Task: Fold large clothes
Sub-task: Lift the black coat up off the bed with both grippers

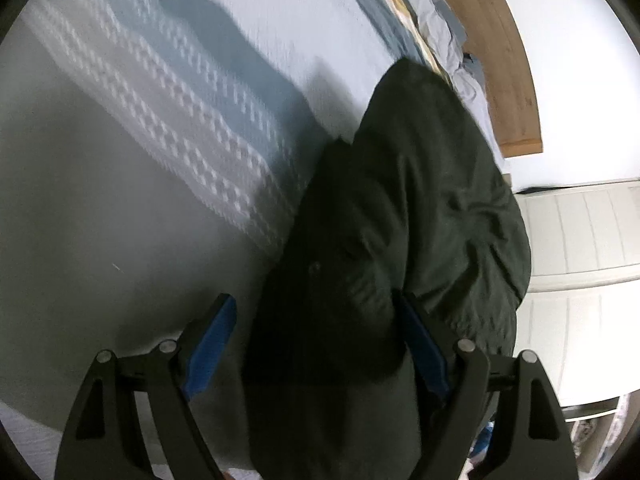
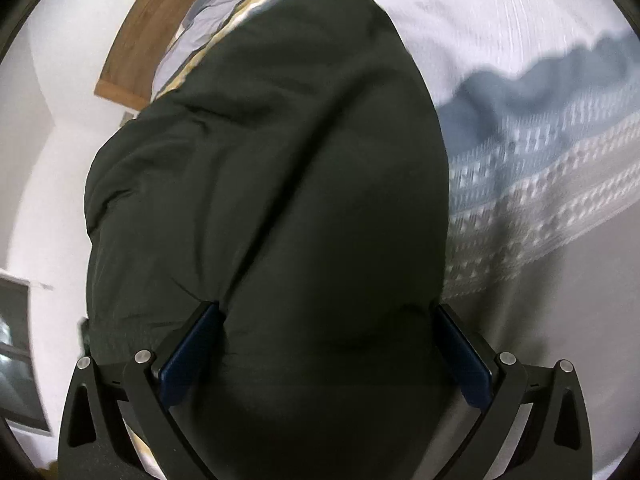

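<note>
A large dark green garment [image 1: 400, 208] lies on a bed with a white and blue bedspread [image 1: 168, 120]. In the left wrist view my left gripper [image 1: 316, 304] is open, its blue-padded fingers [image 1: 212, 344] wide apart, with the garment's near end bunched between them. In the right wrist view the same garment [image 2: 280, 160] fills the middle. My right gripper [image 2: 328, 312] is open too, jaws wide, and a thick fold of the garment sits between its blue pads [image 2: 188, 356]. Whether the pads press the cloth is not clear.
A wooden headboard [image 1: 500, 60] and a grey pillow [image 1: 440, 28] stand at the far end of the bed. White cupboard doors [image 1: 580, 232] are to the right. The bedspread has a patterned woven band [image 2: 540, 200]. A white wall [image 2: 24, 140] is on the left.
</note>
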